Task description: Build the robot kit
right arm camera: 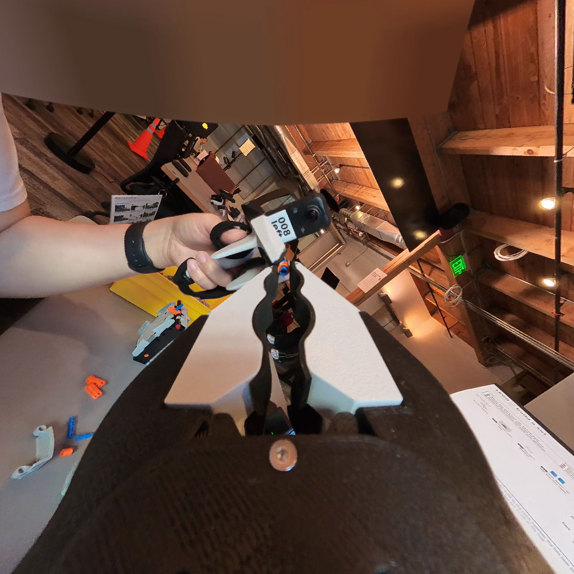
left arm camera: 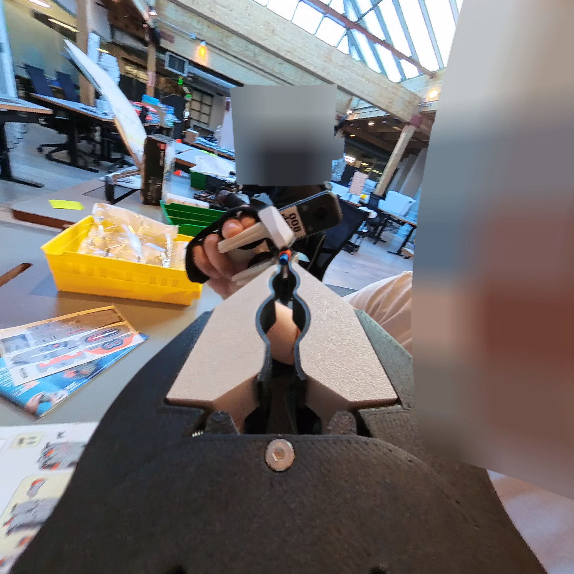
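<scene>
Pressed nearly together, the left gripper's (left arm camera: pixel 282 273) pale fingers (left arm camera: pixel 236 316) pinch a small blue-and-orange plastic pin assembly (left arm camera: pixel 284 257) at their tips. Opposite, the right gripper (right arm camera: pixel 281 273) meets it tip to tip, its white fingers (right arm camera: pixel 335 335) likewise closed on the same small piece (right arm camera: pixel 282 267), which sits between both tools in mid-air above the grey table (left arm camera: pixel 28 292); its long axis is too small to tell. Lower left lie a yellow plastic bin (left arm camera: pixel 124 279) of clear bags, a printed instruction booklet (left arm camera: pixel 62 351), a grey-and-black brick model (right arm camera: pixel 161 332) and loose orange bricks (right arm camera: pixel 94 386).
</scene>
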### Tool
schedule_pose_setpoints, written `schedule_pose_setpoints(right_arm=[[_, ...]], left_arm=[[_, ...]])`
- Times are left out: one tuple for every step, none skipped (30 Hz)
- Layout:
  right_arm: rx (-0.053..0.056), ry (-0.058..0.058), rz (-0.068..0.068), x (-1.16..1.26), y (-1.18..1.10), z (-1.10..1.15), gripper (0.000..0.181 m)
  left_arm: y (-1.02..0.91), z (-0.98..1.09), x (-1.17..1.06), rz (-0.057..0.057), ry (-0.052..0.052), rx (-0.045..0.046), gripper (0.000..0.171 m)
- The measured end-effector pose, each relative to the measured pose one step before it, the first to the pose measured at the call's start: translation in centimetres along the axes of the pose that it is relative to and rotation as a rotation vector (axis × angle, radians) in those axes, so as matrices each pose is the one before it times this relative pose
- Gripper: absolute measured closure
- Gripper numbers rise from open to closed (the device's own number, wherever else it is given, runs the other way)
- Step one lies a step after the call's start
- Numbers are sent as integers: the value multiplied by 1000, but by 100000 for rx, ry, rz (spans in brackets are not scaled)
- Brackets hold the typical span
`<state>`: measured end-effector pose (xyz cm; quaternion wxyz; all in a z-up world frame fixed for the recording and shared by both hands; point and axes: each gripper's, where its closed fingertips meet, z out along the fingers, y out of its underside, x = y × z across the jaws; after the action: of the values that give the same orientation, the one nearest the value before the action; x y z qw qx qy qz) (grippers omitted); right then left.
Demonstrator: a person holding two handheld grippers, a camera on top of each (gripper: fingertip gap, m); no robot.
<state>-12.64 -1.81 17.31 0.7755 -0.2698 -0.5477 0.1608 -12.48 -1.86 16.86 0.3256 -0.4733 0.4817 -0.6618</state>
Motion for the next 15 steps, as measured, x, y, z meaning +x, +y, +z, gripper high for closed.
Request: schedule_pose_setpoints(right_arm=[[-128,200,-147,13,28,14,176],[582,425,-220,38,-52,-15,176],[102,145,279,5,59,44,176],[712,321,268,29,-21,-10,176],[846,962,-26,122,-30,-41,176],[-184,1808,-302,231,120,13,176],[333,1863,-675,196,42,9,176],[452,1370,-551,118,-11,15,176],[-73,1045,-447,79,46,38,176],[-485,1272,-692,130,90,41,176],[-573,1822,-1573,164,87,4,176],[-299,1070,-1722,45,47,-12,176],[-558,404,-1142,-9,85,32,176],[-697,263,-768,-21,90,39,176],[-133,-639,-545,-156,10,36,176]], left_arm=[[81,216,141,-517,1793,48,171],[54,192,-18,-254,780,149,171],[48,154,15,-190,933,138,171],[-22,100,52,-24,1178,536,171],[-157,16,-24,-310,755,1300,171],[-254,-30,-10,-55,834,1797,170],[-248,-61,65,18,1224,1695,167],[-132,-43,-24,151,724,912,166],[-80,-27,-227,412,-655,815,169],[-146,-10,-227,888,-885,1263,169],[-129,-13,-197,355,-663,1138,169],[-114,-96,-259,-627,-970,741,168],[-214,-175,-287,-531,-1337,1258,163],[-292,-229,-168,473,-731,1669,164],[-429,-230,-56,953,-358,2502,164]])
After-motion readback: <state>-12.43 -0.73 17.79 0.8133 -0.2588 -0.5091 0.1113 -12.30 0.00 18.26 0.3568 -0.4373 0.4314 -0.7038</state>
